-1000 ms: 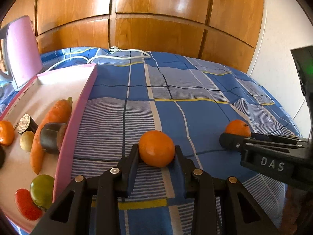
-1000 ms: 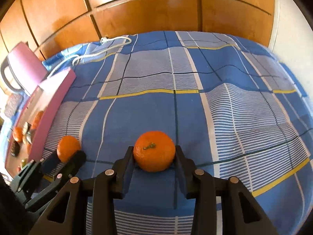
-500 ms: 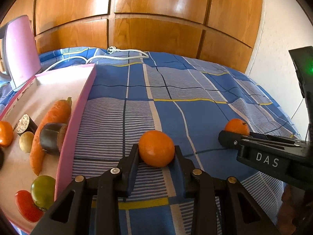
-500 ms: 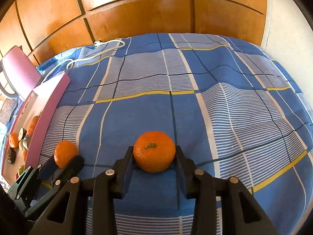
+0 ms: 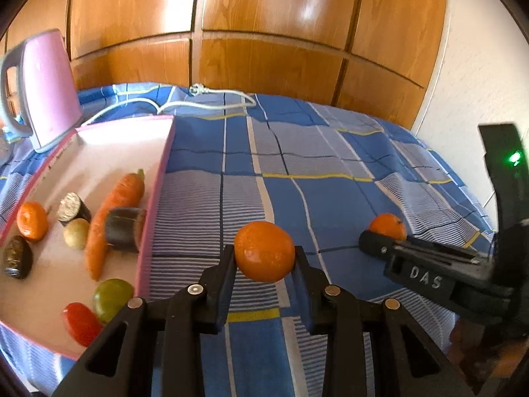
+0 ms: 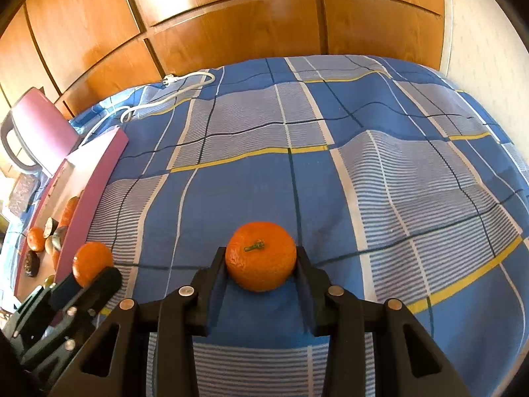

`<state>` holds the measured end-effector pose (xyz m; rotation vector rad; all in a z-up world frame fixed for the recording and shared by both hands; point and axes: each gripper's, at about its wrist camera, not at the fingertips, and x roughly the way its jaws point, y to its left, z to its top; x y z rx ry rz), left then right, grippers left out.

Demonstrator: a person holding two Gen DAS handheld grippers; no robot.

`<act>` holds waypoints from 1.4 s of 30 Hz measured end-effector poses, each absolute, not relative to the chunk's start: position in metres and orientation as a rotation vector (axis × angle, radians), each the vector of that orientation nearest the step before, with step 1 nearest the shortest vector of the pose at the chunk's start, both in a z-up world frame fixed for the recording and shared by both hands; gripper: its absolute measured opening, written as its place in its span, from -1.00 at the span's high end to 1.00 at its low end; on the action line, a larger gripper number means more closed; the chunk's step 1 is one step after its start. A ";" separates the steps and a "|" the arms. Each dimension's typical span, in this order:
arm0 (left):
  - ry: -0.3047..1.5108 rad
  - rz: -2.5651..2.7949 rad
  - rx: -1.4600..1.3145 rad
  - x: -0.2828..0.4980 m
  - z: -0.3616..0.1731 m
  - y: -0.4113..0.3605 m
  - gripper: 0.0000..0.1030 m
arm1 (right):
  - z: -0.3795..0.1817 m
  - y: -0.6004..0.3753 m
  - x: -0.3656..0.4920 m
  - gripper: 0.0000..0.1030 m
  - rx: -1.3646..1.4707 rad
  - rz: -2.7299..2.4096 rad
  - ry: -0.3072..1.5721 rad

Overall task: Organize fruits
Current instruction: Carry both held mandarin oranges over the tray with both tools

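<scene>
In the left wrist view my left gripper (image 5: 264, 259) is shut on an orange tangerine (image 5: 264, 248), held just above the blue checked bedspread. To its right my right gripper (image 5: 377, 241) grips a second tangerine (image 5: 388, 225). The right wrist view shows that gripper (image 6: 261, 264) shut on the stemmed tangerine (image 6: 261, 251), low over the cloth. At that view's lower left is the left gripper (image 6: 96, 276) with its tangerine (image 6: 92, 261). A pink tray (image 5: 155, 198) lies left of both, holding another tangerine (image 5: 32, 220), a carrot (image 5: 112, 211) and other produce.
A pink kettle (image 5: 46, 89) stands behind the tray, and a white cable (image 5: 205, 99) lies along the bed's far edge. Wooden wardrobe doors rise behind the bed and a white wall is on the right. The bedspread (image 6: 363, 165) is bare ahead.
My left gripper has risen a little with its tangerine, so the tray and kettle show more fully. The right gripper has stayed almost in place, still gripping its tangerine.
</scene>
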<state>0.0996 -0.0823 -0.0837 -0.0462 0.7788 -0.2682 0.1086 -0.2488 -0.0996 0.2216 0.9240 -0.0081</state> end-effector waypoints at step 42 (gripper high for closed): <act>0.715 0.014 -0.226 0.065 -0.038 0.067 0.36 | -0.054 -0.120 0.070 0.26 0.102 0.327 0.852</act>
